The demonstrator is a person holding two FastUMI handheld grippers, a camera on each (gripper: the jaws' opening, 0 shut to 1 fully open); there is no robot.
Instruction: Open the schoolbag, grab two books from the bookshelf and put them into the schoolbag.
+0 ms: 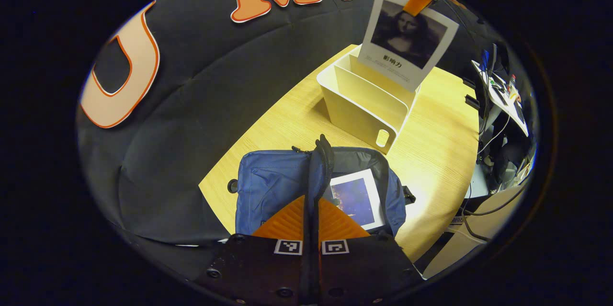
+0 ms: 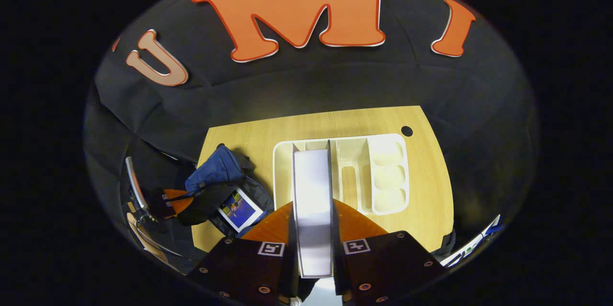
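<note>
Gripping the second book (image 2: 313,210) between both fingers of my right gripper (image 2: 313,243), I hold it edge-up above the white bookshelf (image 2: 388,172), clear of its slots; in the left gripper view the same book (image 1: 407,40) hangs over the shelf (image 1: 364,105). My left gripper (image 1: 311,229) is clamped on the schoolbag's flap (image 1: 317,172), lifting it so the mouth stays open. The blue schoolbag (image 1: 268,186) lies on the wooden table (image 1: 440,153), just beside the shelf, with the first book (image 1: 357,198) already inside. Judgement: carry the held book across to the bag, keep the flap raised and taut, align the book flat with the one inside, and lower it before releasing. Risk: a corner catching the zip edge.
</note>
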